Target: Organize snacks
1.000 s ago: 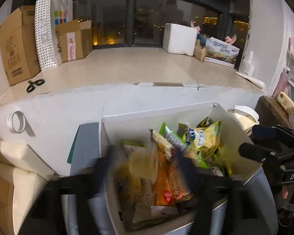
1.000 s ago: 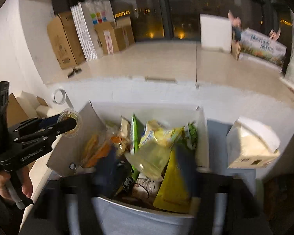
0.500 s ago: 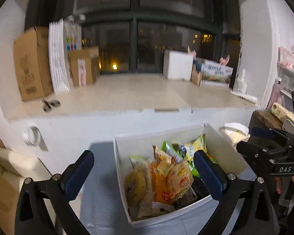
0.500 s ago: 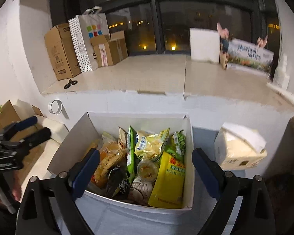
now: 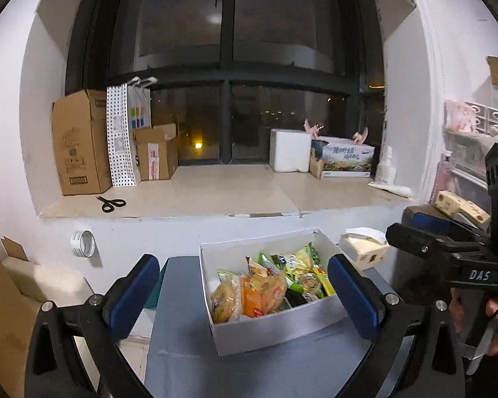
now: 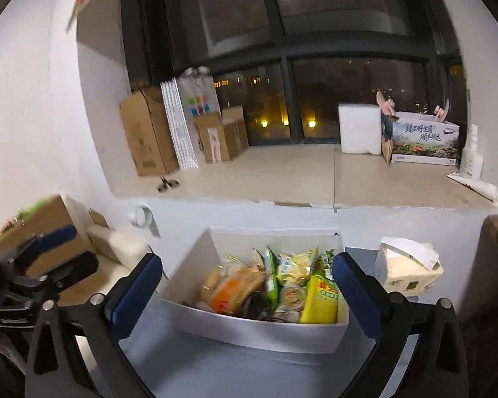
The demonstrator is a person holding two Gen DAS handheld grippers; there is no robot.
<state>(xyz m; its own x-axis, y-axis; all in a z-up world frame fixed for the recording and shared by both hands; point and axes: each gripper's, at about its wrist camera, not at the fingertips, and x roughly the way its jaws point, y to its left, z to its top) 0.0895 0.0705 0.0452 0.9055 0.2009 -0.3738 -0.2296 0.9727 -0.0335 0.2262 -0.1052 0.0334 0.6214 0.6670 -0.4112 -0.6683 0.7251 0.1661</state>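
Note:
A white open box (image 5: 275,328) packed with snack packets stands on a grey-blue table (image 5: 249,371). Inside lie an orange packet (image 5: 259,293), green and yellow bags and a small clear cup (image 5: 310,280). My left gripper (image 5: 241,260) hovers open, short of and above the box, with nothing between its blue pads. In the right wrist view the same box (image 6: 255,331) shows a yellow packet (image 6: 318,301) at its near right corner. My right gripper (image 6: 246,258) is also held back from it, its jaws opening and empty. Each gripper appears at the edge of the other's view.
A tissue pack (image 6: 408,272) sits on the table right of the box. Behind runs a wide windowsill with cardboard boxes (image 5: 79,142), a paper bag, scissors (image 5: 111,203) and a white foam box (image 5: 290,149). A tape roll (image 5: 82,243) hangs on the wall below. Cartons stand at the left.
Both grippers have drawn back and risen from just over the snacks, so the box now looks smaller and farther away. Their jaws have spread wider. Nothing was carried out.

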